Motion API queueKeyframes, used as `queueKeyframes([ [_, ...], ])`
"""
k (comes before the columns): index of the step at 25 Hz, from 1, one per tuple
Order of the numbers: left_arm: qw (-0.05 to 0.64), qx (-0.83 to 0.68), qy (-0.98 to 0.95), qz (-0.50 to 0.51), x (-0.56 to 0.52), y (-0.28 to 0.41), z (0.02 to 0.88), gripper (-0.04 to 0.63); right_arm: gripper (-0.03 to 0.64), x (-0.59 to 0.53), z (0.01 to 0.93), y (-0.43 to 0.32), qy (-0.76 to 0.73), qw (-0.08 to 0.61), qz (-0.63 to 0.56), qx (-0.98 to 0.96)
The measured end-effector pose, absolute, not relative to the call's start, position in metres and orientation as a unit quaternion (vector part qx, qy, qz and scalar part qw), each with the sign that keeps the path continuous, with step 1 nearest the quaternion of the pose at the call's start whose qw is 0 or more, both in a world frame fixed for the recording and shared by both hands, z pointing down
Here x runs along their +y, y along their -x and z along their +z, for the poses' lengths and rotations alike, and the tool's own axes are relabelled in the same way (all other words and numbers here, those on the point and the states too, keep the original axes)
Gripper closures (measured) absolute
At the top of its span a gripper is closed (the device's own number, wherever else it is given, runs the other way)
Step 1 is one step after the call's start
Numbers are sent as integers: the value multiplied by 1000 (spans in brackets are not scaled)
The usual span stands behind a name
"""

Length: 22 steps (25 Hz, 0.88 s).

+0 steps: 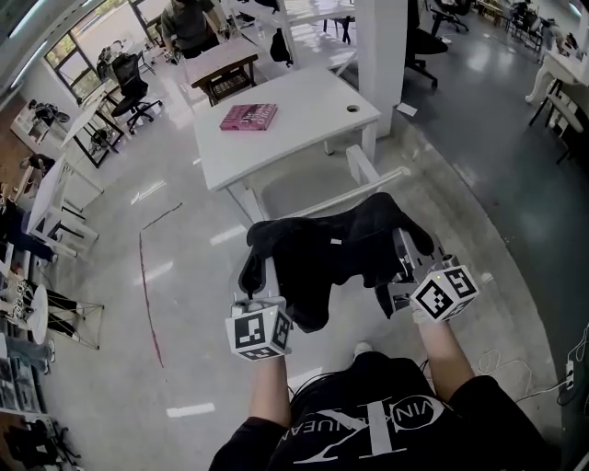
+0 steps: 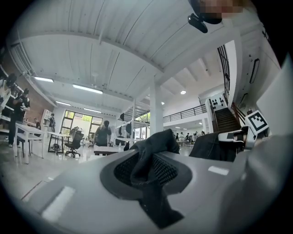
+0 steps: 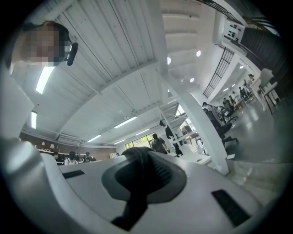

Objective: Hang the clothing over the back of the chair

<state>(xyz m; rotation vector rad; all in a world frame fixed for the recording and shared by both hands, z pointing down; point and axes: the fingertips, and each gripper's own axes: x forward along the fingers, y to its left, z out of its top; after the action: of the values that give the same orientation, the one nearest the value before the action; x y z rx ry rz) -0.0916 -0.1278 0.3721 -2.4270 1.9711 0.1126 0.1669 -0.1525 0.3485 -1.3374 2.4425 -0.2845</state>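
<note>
A black garment (image 1: pixel 331 253) hangs spread between my two grippers, at chest height in the head view. My left gripper (image 1: pixel 259 276) is shut on its left corner, and the dark fabric (image 2: pixel 149 167) is bunched between the jaws. My right gripper (image 1: pixel 406 258) is shut on the right corner, where a fold of cloth (image 3: pixel 137 173) is pinched between its pads. Just beyond the garment stands the white chair (image 1: pixel 363 193), its top rail showing above the cloth. The garment hides the chair's seat. From the left gripper view, the right gripper (image 2: pixel 240 135) shows with cloth draped beside it.
A white table (image 1: pixel 304 101) with a pink book (image 1: pixel 248 117) stands behind the chair. A white pillar (image 1: pixel 382 55) rises at the table's right. A wooden table (image 1: pixel 224 78), office chairs (image 1: pixel 133 92) and a person (image 1: pixel 189 23) are farther back. White racks (image 1: pixel 55 198) line the left.
</note>
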Motion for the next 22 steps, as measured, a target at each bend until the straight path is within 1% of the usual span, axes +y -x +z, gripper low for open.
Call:
queueKeyframes([
  [5,22,639,767,53,-162,73,350,525,593,-195,330,-177,440,187,-105,872],
  [10,53,626,775,72,-161,68,315,525,593,-197,296,-170,415,210,-81,882],
  [16,67,612,783,92,-168,65,262,526,593,-202,247,-152,381,224,-52,895],
  [22,76,598,788,123,-248,70,215,526,594,-285,203,-149,372,237,-25,897],
])
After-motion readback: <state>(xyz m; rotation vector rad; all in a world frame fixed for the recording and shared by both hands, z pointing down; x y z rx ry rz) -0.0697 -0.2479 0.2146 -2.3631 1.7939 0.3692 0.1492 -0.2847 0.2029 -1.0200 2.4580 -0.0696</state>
